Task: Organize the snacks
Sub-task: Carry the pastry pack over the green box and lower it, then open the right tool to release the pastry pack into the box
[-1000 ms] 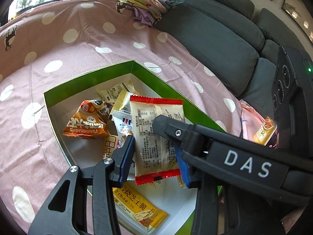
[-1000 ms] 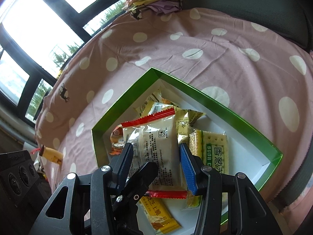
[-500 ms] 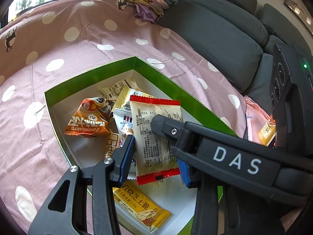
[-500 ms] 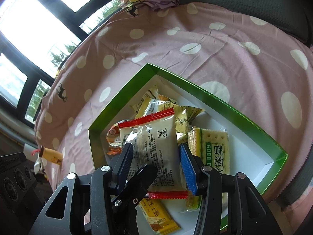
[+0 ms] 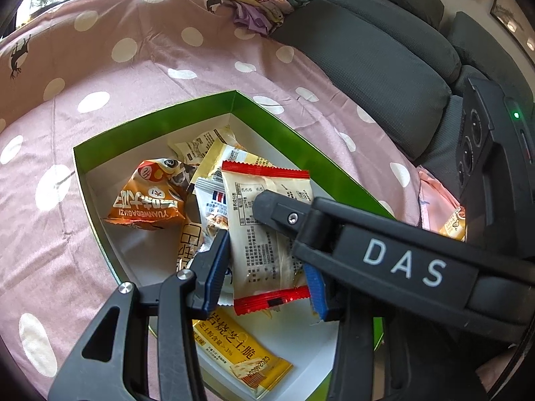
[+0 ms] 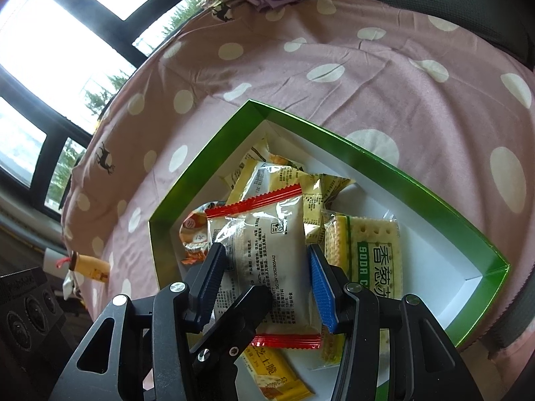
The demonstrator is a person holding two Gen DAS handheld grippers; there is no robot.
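Closest in, the red-edged packet (image 6: 267,267) hangs between the jaws of both tools at once. The right gripper (image 6: 264,284) has it pinched across its width, a blue pad on each long side, and the left gripper (image 5: 264,267) frames the same packet from the other side; its pads sit at the packet's edges, though whether they actually press I cannot tell. One finger of each tool crosses the other's view, so the two are crowded nose to nose over the same thing.

To my eye the step is setting this packet down tidily. Done well, one tool should let go first and back off, so the film isn't tugged two ways or crumpled, and the packet should go down flat into bare white floor rather than onto the heap.

Just below lies the green box (image 5: 150,123), with a yellow bar (image 5: 244,357) at its near end, a soda cracker pack (image 6: 367,250) to one side, an orange pouch (image 5: 147,200) to the other, and pale wrappers piled toward the far corner. The box rests on a pink dotted cloth (image 5: 133,77), with the grey sofa (image 5: 384,67) behind.
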